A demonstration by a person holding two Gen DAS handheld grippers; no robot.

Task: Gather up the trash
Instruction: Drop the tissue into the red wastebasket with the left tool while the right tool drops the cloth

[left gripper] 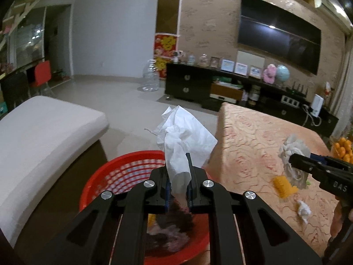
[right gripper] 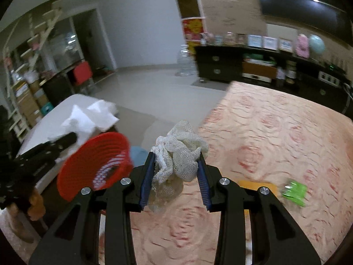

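**Both tongs carrying trash at the red basket**

Nearest the left camera, the left tongs point(left gripper: 179, 184) are clamped tight on a white tissue point(left gripper: 184, 138), which stands up beyond their tips. Directly below and behind these tongs sits the red basket point(left gripper: 123, 172), with dark and pale scraps already inside it.

To their right, the right tongs point(right gripper: 176, 172) are closed on a crumpled ball of off-white mesh netting point(right gripper: 179, 152), pinched between 2 blue pads point(right gripper: 145, 183). They hang above the worktop point(right gripper: 275, 132), covered in a peach cloth with a rose pattern. On that cloth, beyond and right of the right tongs, lie an orange piece point(right gripper: 257, 185) and a green piece point(right gripper: 294, 193). A small white paper wad point(left gripper: 304, 211) rests below the right tongs in the left view.
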